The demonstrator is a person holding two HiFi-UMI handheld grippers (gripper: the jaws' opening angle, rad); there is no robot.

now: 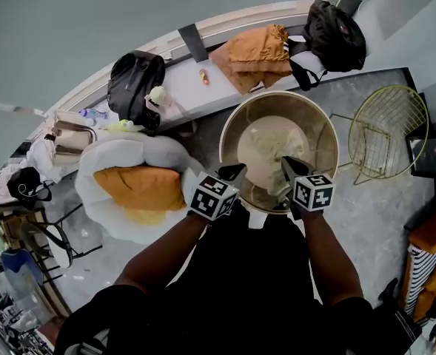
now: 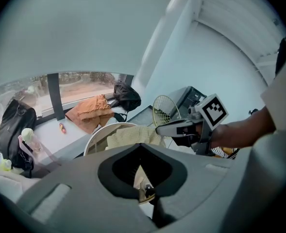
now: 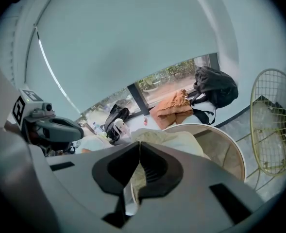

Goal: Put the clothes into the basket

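Cream cloth (image 1: 269, 143) is pinched in the shut fingers of both the left gripper (image 1: 232, 171) and right gripper (image 1: 292, 163). Basket (image 1: 277, 93) sits just below the fingers. Best lower the cloth fully inside before letting go.

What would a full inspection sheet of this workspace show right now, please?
Surface: grey floor; white window ledge.
Job's things: round basket holds cream cloth; orange clothes lie on the ledge.
Clutter: black backpack, black bag, gold wire chair, white cushion with orange pillow.
Grippers: left gripper and right gripper above the basket, each claw shut; grip on cloth unclear.
Cables: nothing seen.
Surroundings: window behind the ledge.
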